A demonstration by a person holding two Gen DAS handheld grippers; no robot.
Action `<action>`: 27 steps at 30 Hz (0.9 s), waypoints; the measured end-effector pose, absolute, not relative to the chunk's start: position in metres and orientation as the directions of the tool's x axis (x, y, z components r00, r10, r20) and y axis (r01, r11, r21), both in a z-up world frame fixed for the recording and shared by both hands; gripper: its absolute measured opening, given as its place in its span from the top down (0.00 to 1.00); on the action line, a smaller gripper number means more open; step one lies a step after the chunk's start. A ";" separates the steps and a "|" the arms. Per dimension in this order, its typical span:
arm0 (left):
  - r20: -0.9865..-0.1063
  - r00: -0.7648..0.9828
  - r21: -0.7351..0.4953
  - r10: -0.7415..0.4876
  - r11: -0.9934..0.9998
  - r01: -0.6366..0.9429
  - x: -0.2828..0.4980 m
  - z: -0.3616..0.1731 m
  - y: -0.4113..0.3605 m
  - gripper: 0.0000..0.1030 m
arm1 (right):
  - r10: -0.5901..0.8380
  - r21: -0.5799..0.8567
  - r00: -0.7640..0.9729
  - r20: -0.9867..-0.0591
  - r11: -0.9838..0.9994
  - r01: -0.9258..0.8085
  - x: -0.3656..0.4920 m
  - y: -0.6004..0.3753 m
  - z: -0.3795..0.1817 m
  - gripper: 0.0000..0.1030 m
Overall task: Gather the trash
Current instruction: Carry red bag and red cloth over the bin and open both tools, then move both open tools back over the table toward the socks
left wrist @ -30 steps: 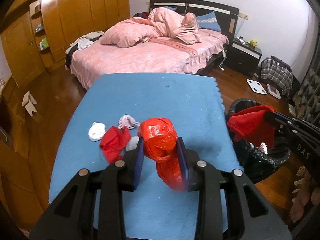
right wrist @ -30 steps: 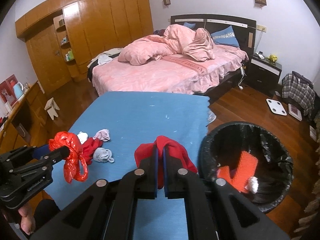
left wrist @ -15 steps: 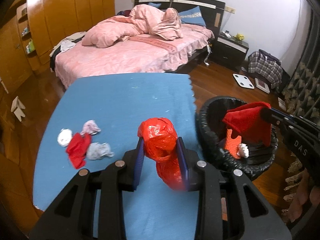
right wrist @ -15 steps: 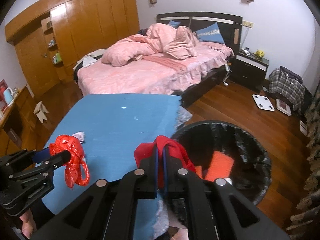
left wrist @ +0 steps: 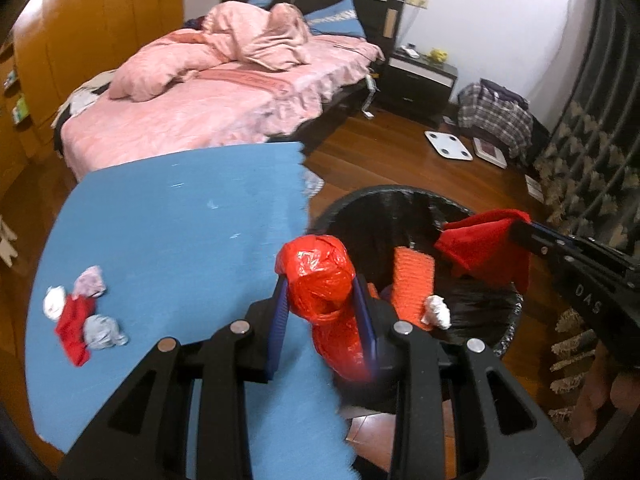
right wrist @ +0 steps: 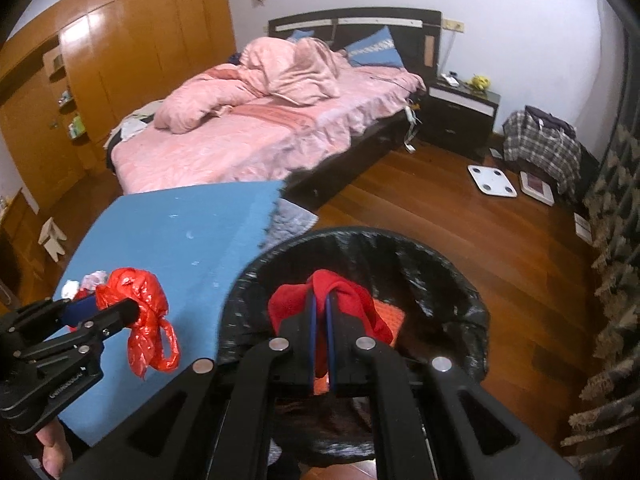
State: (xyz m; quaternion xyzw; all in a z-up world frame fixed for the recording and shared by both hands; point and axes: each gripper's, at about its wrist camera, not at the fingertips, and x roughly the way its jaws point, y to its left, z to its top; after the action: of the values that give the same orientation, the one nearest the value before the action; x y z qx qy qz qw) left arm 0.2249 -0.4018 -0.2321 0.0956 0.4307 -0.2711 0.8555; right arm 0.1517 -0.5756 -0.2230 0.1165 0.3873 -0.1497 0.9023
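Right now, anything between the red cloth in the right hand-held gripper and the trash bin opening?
Nothing visible. The right hand-held gripper holds the red cloth over the open trash bin, whose mouth is uncovered; only an orange item and a white wad lie inside.

— Where does the bin point(right wrist: 440, 268) sit?
— Just right of the mat's point(left wrist: 180, 216) edge.
— And the scraps point(left wrist: 82, 320)?
— On the mat, far left of the bin (bunched together). The bed point(left wrist: 208, 112) lies behind the bin.

L claw point(left wrist: 324, 312) clamped, R claw point(right wrist: 321, 322) pinched shut
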 end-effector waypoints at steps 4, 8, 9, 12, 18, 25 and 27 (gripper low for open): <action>-0.797 0.457 -0.074 -0.395 0.815 0.575 0.224 -0.247 -0.429 0.70 | -0.180 0.117 0.639 -0.748 0.912 0.394 0.148 -0.601 -0.243 0.96; -0.805 0.441 -0.066 -0.397 0.798 0.598 0.227 -0.262 -0.454 0.70 | -0.179 0.121 0.620 -0.764 0.904 0.410 0.149 -0.620 -0.260 0.96; -0.806 0.439 -0.066 -0.397 0.797 0.600 0.228 -0.264 -0.458 0.70 | -0.179 0.120 0.615 -0.768 0.903 0.412 0.150 -0.623 -0.263 0.96; -0.808 0.429 -0.075 -0.405 0.792 0.606 0.237 -0.274 -0.474 0.70 | -0.180 0.114 0.600 -0.780 0.901 0.419 0.155 -0.635 -0.274 0.96; -0.838 0.361 -0.088 -0.409 0.755 0.650 0.248 -0.311 -0.504 0.61 | -0.164 0.108 0.550 -0.819 0.897 0.428 0.171 -0.654 -0.302 0.90; -0.863 0.337 -0.066 -0.376 0.745 0.664 0.251 -0.338 -0.489 0.39 | -0.170 0.101 0.512 -0.842 0.882 0.460 0.159 -0.653 -0.322 0.72; -0.860 0.345 -0.063 -0.377 0.749 0.660 0.250 -0.335 -0.476 0.36 | -0.175 0.104 0.515 -0.839 0.878 0.468 0.152 -0.650 -0.320 0.72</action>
State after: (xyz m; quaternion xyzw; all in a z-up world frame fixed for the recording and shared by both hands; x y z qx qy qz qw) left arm 0.2495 -0.4762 -0.3346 0.1494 0.4735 -0.3214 0.8064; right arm 0.1522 -0.6501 -0.3204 0.1609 0.4550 -0.1880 0.8554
